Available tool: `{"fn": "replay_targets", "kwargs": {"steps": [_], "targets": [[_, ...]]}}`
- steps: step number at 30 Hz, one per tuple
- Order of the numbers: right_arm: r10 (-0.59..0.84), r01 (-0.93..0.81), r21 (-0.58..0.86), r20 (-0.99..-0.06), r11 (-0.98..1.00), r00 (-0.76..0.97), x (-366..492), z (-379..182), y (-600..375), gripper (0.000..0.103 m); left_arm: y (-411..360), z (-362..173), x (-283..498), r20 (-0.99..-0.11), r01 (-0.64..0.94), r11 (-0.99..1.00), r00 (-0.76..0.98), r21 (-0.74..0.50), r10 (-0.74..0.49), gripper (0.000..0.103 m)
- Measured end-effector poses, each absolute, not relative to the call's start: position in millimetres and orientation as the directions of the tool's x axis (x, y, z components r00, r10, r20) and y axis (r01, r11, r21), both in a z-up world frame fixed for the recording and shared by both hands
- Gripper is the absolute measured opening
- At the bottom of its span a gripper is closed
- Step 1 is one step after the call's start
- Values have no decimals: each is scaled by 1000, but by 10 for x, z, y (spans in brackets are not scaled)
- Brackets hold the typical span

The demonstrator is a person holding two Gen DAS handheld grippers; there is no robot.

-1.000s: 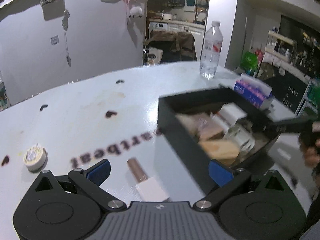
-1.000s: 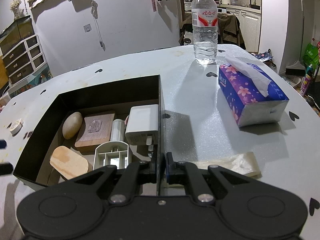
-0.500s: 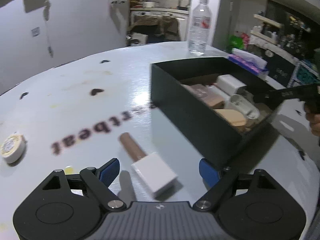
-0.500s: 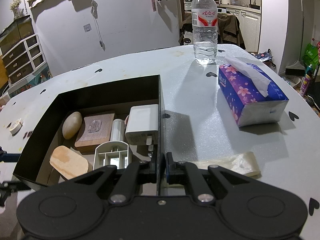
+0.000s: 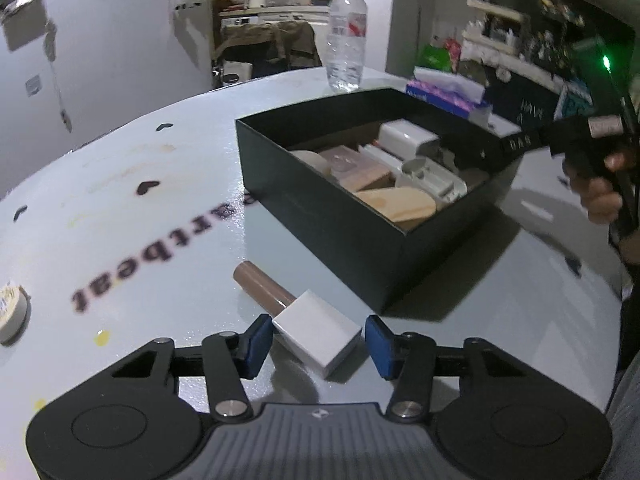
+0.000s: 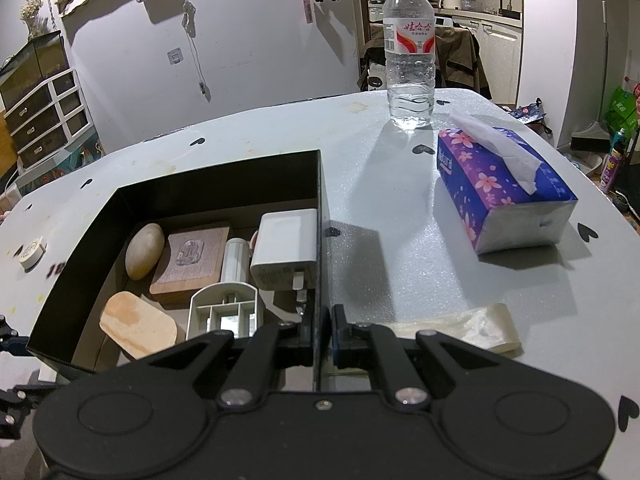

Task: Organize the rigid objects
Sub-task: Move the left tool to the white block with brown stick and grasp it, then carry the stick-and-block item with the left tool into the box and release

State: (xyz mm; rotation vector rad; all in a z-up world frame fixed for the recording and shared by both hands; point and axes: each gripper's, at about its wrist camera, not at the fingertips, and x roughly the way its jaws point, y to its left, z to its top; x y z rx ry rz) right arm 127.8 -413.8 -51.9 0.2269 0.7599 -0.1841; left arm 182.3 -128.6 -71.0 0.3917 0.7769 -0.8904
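A brown tube with a white square cap [image 5: 320, 334] lies on the white table in front of the black box [image 5: 320, 216]. My left gripper [image 5: 318, 336] straddles the cap. Its jaws are closing, the blue pads [image 5: 256, 340] close to the cap's sides, with a thin gap still showing on the right. My right gripper [image 6: 322, 334] is shut on the near end of the box's right wall [image 6: 318, 200]. Inside the box lie a white charger [image 6: 286, 244], a wooden block [image 6: 192, 256], a pale stone [image 6: 144, 250] and other small pieces.
A water bottle [image 6: 409, 60] stands at the table's far side, a purple tissue box [image 6: 500, 188] to the box's right. A crinkled wrapper [image 6: 472, 328] lies near my right gripper. A tape roll [image 5: 10, 312] sits at the left. A person's hand [image 5: 600, 196] holds the right gripper.
My left gripper sank toward the capped tube and its jaws narrowed from wide open to just around the white cap. The right gripper and the box stayed put.
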Motion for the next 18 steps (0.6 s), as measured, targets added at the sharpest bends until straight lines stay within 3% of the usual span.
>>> {"fn": "replay_targets", "kwargs": {"steps": [18], "targets": [[-84, 246, 135, -698, 960, 711, 1276, -515, -4140, 7, -1315, -732, 1804, -708, 761, 646, 483, 49, -515, 49]]}}
